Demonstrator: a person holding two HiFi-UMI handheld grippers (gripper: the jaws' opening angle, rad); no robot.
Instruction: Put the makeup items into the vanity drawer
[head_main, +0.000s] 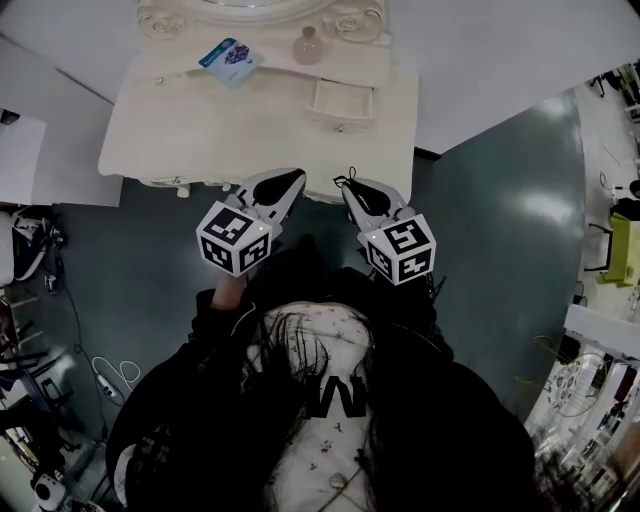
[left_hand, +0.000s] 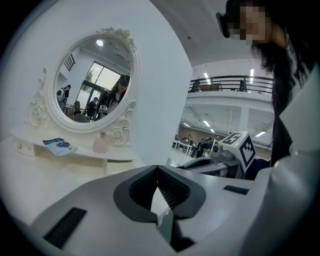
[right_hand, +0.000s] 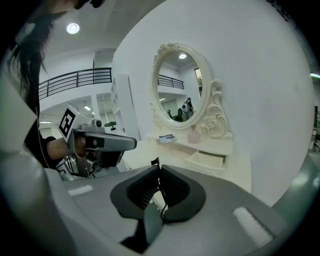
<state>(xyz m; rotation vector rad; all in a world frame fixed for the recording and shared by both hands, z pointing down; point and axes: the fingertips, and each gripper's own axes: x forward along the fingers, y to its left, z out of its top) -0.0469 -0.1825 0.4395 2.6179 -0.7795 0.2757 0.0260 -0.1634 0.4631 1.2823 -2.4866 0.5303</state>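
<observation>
The cream vanity (head_main: 200, 130) stands against a white wall, its small drawer (head_main: 343, 103) open. Blue packet (head_main: 231, 57) and pink bottle (head_main: 307, 47) sit on the shelf. My left gripper (head_main: 293, 177) and right gripper (head_main: 347, 185) hover at the front edge, both clenched on nothing. Nothing is picked yet, I judge; next I must part one pair and reach for the bottle.
</observation>
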